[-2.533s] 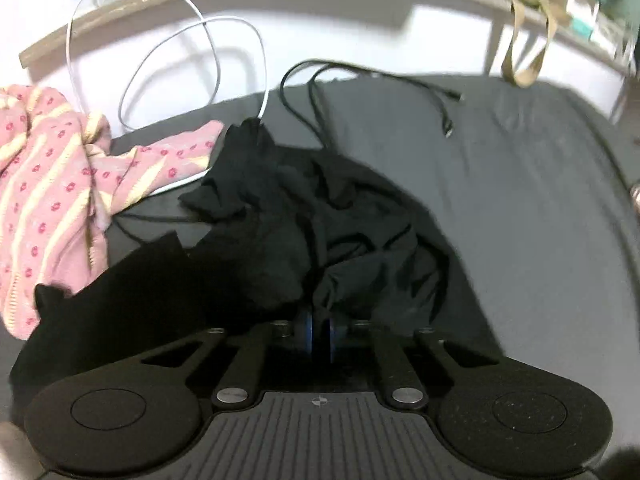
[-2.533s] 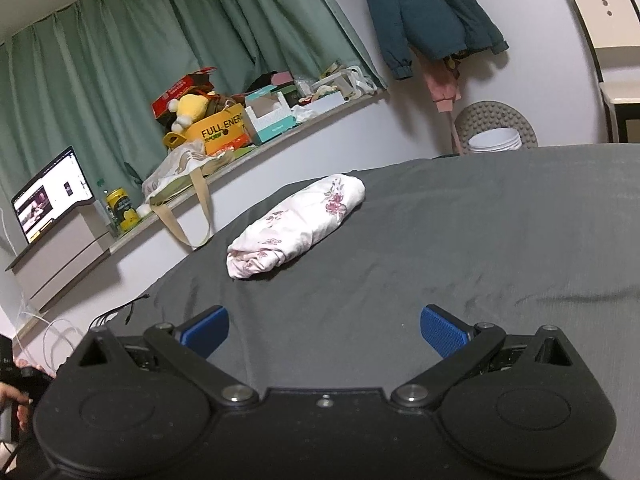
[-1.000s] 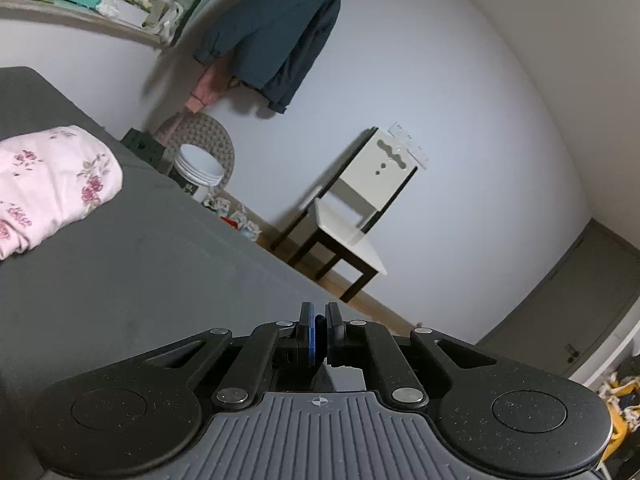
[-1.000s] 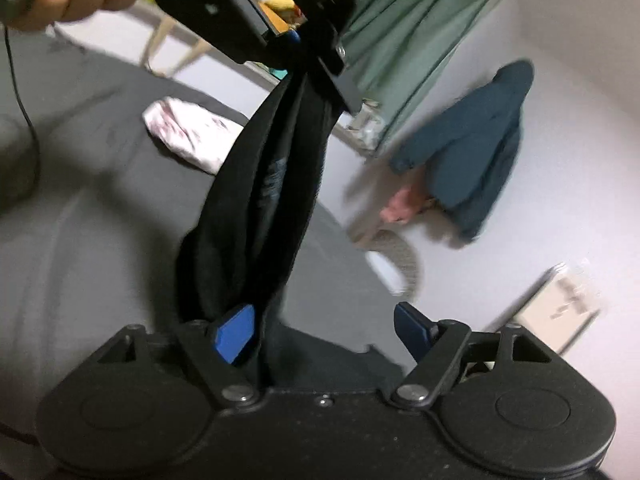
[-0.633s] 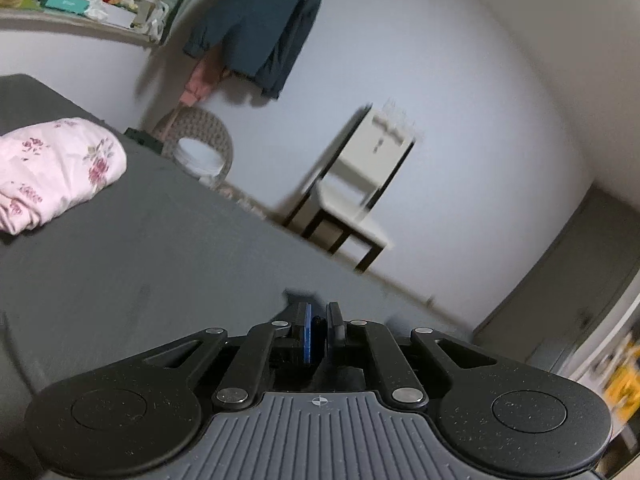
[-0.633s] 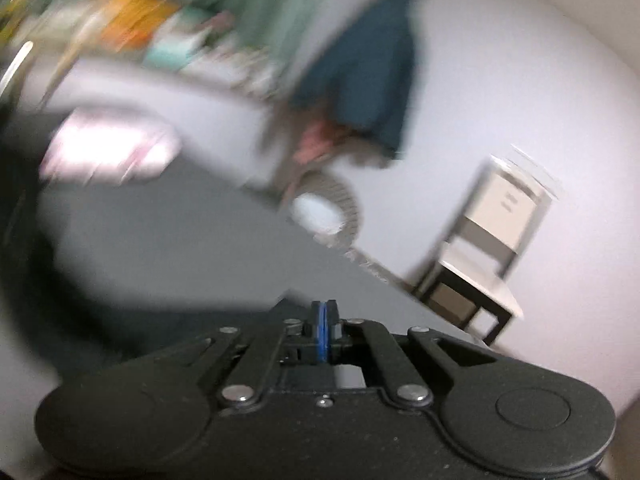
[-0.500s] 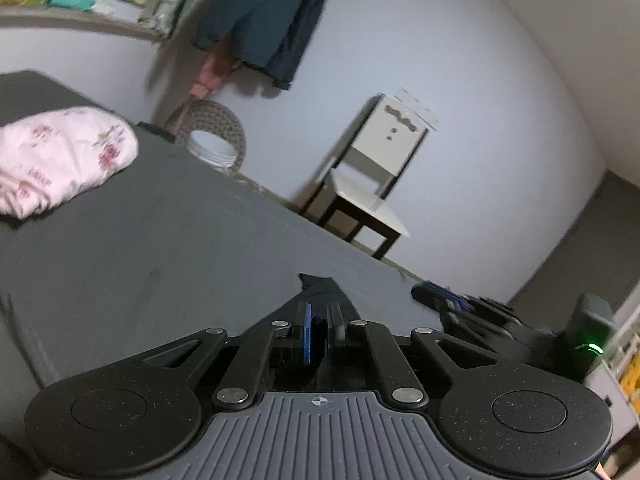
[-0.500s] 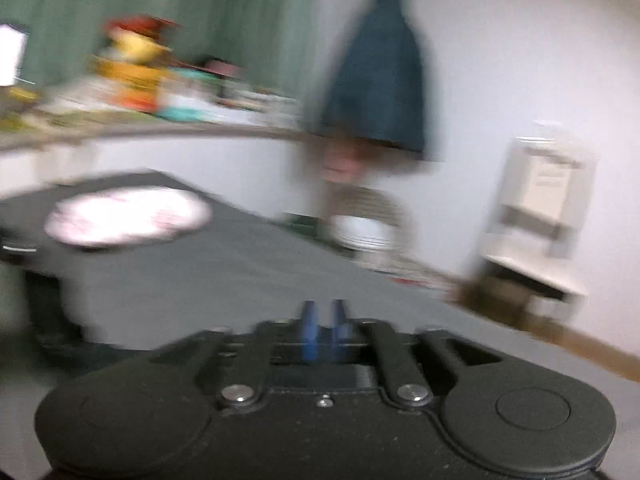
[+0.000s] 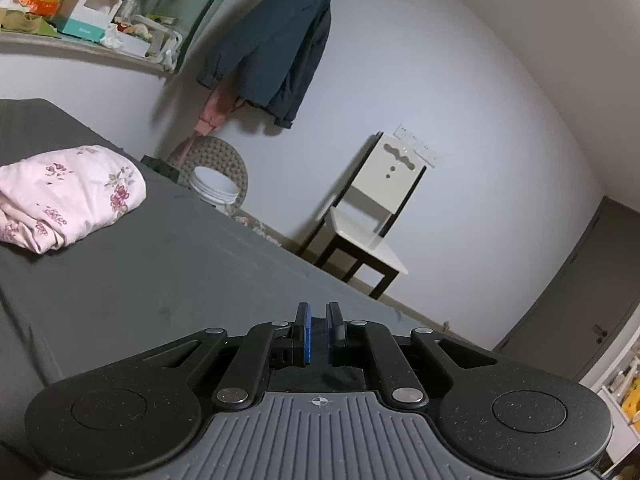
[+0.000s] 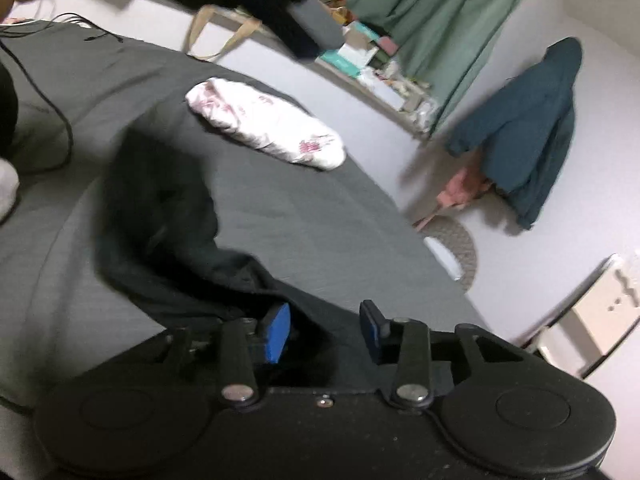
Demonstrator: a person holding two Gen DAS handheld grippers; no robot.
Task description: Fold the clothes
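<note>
Black garment [image 10: 168, 248]: lies crumpled on the grey bed [image 10: 320, 216], one end trailing to the near edge and into the right gripper's mouth; the right wrist view is blurred, so its folds are hard to read.
Right gripper [image 10: 325, 330]: jaws apart, the blue pads [image 10: 278, 334] spread, cloth lying against the left pad and not pinched.
Left gripper [image 9: 317, 334]: blue pads nearly together with a narrow gap; dark cloth sits low between the fingers, though whether it is pinched I cannot tell.
Pink floral bundle [image 9: 68, 196]: rolled up on the bed, well apart from the black garment.
Black cable [image 10: 48, 92]: snakes over the far left of the bed.
Jacket [image 9: 276, 44]: dark blue, hanging on the white wall.
Chair [image 9: 372, 216]: white seat and back, dark legs, beyond the bed's far edge.
Shelf [image 9: 84, 54]: along the wall, crowded with boxes, beside the green curtain [image 10: 440, 12].
</note>
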